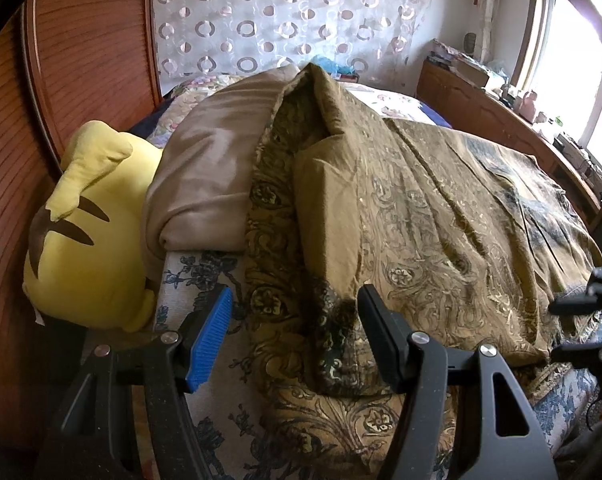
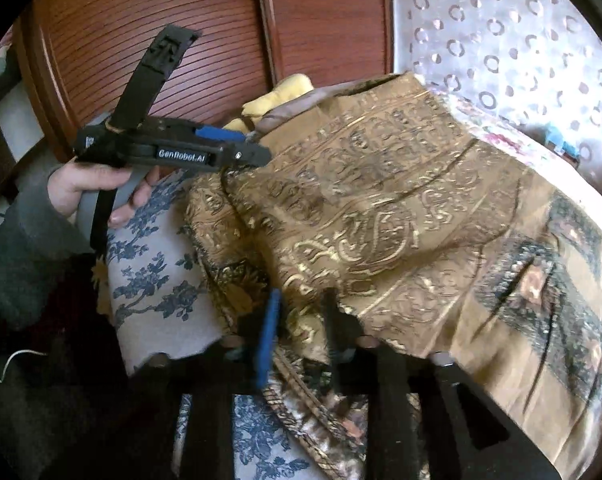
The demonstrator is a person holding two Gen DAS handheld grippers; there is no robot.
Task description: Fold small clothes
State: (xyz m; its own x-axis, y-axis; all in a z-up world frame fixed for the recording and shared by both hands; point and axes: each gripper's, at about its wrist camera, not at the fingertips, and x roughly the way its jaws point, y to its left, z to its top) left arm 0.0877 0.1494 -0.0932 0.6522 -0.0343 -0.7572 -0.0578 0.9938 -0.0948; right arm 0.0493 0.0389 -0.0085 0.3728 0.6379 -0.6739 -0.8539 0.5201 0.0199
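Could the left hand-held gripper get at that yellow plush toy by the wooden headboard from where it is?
Probably yes: the left hand-held gripper is open, and the yellow plush toy lies uncovered just to its left.

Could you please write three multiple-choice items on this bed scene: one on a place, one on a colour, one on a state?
1. Where does the yellow plush toy lie?
A. against the wooden headboard
B. on the windowsill
C. on the floor

2. What colour is the ribbed pad on the left gripper?
A. red
B. blue
C. white

3. How do the left gripper's jaws stand?
A. shut on the patterned brown garment
B. shut, empty
C. open

Key: 1 A, the toy leans on the headboard; 2 B, the pad is blue; 3 C, a wide gap shows between the fingers.
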